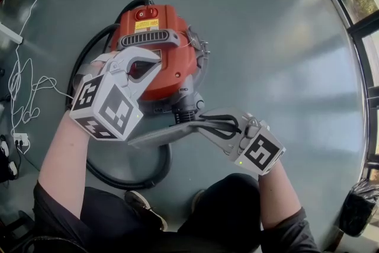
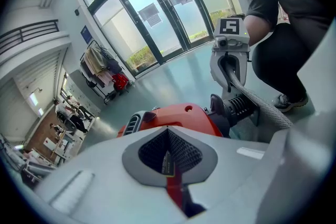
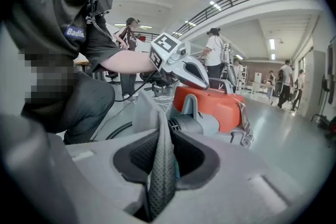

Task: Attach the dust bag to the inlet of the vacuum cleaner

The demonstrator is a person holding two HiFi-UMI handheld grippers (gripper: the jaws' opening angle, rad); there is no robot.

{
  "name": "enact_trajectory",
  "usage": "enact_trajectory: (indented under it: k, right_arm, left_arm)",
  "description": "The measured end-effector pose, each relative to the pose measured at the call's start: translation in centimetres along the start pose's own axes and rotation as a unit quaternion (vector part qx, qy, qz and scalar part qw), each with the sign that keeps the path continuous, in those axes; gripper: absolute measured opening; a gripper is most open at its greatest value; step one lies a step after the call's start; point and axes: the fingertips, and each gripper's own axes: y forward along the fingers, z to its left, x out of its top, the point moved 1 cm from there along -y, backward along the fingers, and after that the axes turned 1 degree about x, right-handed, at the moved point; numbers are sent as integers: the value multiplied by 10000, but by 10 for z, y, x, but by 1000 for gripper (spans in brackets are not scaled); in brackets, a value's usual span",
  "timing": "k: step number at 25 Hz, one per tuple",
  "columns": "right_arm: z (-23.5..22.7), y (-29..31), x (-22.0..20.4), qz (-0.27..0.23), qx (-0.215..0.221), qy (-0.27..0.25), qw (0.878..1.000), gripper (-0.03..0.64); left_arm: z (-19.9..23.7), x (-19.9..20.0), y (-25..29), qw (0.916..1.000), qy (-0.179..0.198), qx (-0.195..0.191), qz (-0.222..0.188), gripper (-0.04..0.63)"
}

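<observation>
The orange vacuum cleaner point(image 1: 160, 50) point(image 2: 173, 115) point(image 3: 220, 105) sits on the floor in front of me. Over its body hovers my left gripper point(image 1: 142, 56) point(image 2: 169, 162), shut on a thin red strip point(image 2: 172, 183) with a dark label. My right gripper point(image 1: 204, 121) point(image 3: 160, 165) is at the near side, shut on a fold of the grey mesh dust bag point(image 1: 157, 134) point(image 3: 157, 144). The bag stretches flat to the left below the vacuum's inlet point(image 1: 188, 105) point(image 3: 191, 123). How the bag's mouth sits at the inlet is hidden.
A black hose point(image 1: 136, 178) loops round the vacuum and past my shoe point(image 1: 145, 207). White cables point(image 1: 23, 86) and a power strip point(image 1: 21, 139) lie at the left. A dark bag point(image 1: 358, 207) stands at the right. Glass doors point(image 2: 157, 13) and several people point(image 3: 286, 81) are farther off.
</observation>
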Motion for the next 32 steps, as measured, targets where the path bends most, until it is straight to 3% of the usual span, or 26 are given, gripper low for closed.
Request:
enact_trajectory:
  k: [9,15,19,27,32]
  right_arm:
    - [1,4,5,2,-131,-31,9999,71]
    - [-1,0,1,-57,-375,40,9993,119]
    - [3,-5,-1,-63,-464,103,9988,122]
    - [10,-20,6,13,-684,49,9976,122]
    - [15,-38,20,-89,-867,250,9959,121]
  left_arm:
    - [0,0,1,10000,57,13,8,4]
    - [1,1,0,10000,-49,53,-18,6]
    - [3,-1,0,9998,-185,88,-52,11]
    - [6,-6,-1,9997,-113,227,20,14]
    - [17,0,-16,9974,-500,435,-272,14]
